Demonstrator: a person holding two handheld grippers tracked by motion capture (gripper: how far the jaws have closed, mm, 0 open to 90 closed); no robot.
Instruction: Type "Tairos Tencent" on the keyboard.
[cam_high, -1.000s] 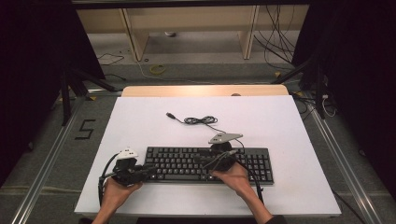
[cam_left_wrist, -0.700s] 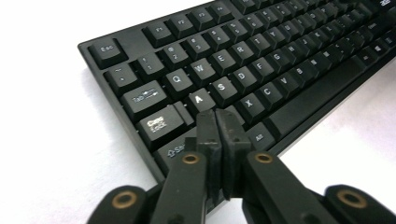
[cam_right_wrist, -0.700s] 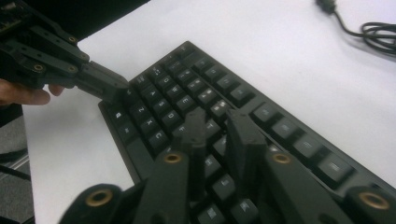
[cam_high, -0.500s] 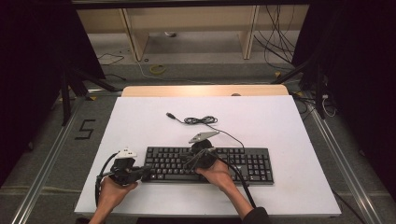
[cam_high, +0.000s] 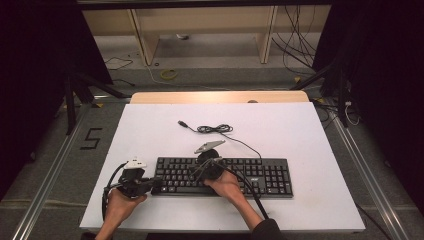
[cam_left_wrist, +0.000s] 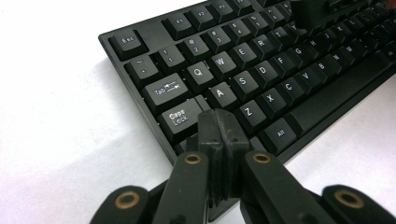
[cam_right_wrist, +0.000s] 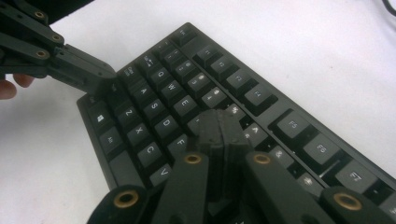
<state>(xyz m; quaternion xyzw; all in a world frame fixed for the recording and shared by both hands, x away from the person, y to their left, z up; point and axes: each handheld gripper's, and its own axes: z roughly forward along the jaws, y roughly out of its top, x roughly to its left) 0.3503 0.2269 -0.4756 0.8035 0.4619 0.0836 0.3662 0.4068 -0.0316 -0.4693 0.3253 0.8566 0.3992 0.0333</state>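
Both grippers are at the black keyboard, which lies flat on the white table near the person's edge, its cable coiled loosely beyond it and its USB plug lying free, connected to nothing. The left gripper has its jaws pressed fully together with nothing between them; the joined tips sit over the keyboard's near-left corner, Caps Lock just to their left, A directly ahead and Z just to their right. Whether the tips actually bear on a key cannot be told, since they cover the spot beneath. The right gripper is likewise closed on nothing; its jaws have just been closing, with no object between them. Its tips stand over the letter block, D and F just to their left, the function row well off to their right. In the right gripper view the left gripper's linkage shows at the far-left end of the keyboard. Judgement: the work in hand looks like key pressing with closed tips used as pointers. Both tools appear set for it; no sign shows how many keys are done. The keyboard is unmoved and square to the table edge, the cable untouched.
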